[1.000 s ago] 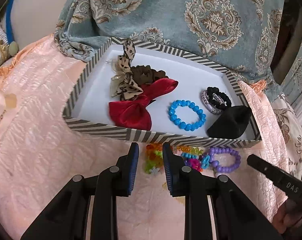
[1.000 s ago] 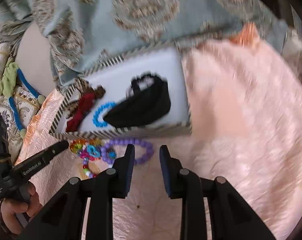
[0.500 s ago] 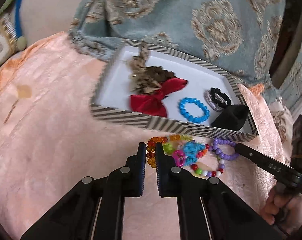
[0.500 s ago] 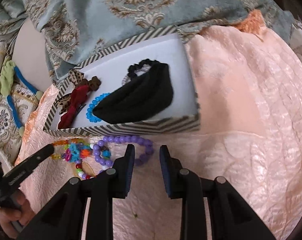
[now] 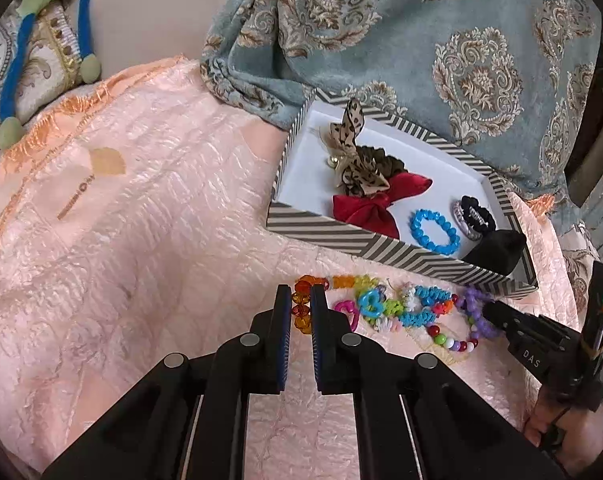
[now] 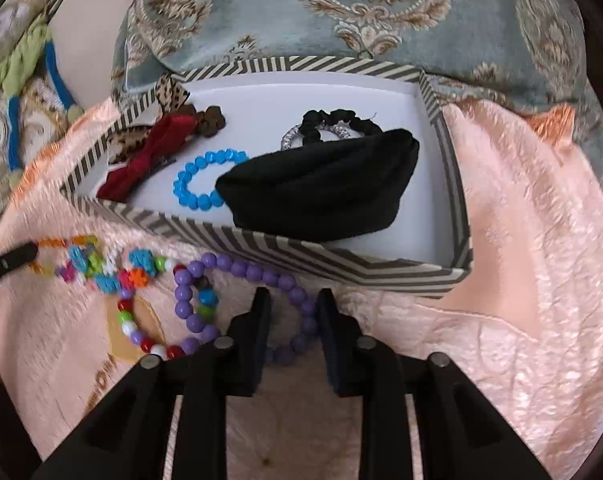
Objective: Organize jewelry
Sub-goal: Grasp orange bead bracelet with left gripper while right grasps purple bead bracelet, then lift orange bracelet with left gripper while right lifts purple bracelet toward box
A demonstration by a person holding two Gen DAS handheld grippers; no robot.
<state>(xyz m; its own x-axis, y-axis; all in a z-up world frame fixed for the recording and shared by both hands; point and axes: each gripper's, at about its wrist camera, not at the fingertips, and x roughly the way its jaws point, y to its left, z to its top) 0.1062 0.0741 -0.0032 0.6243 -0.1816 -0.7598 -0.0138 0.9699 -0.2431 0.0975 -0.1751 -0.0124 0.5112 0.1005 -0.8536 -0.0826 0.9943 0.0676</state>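
Note:
A striped box [image 5: 381,242] [image 6: 285,244] on the pink bedspread holds a red bow [image 5: 371,204], a leopard bow [image 5: 351,152], a blue bead bracelet [image 5: 434,232] [image 6: 201,178], a black scrunchie [image 5: 475,212] and a black headband [image 6: 321,188]. In front of it lie loose bracelets. My left gripper [image 5: 300,300] is nearly shut around the orange bead bracelet [image 5: 301,308]. My right gripper [image 6: 293,300] is open, its fingers astride the purple bead bracelet [image 6: 237,270]; it also shows in the left wrist view [image 5: 475,308].
A multicolour bead bracelet [image 6: 149,336] and bright plastic charm pieces [image 5: 397,304] lie between the two grippers. A teal patterned blanket [image 5: 441,32] rises behind the box. A blue and green cord [image 5: 17,52] hangs at far left.
My left gripper closed from wide open down onto the orange bracelet and swung left. My right gripper moved forward and down over the purple bracelet.

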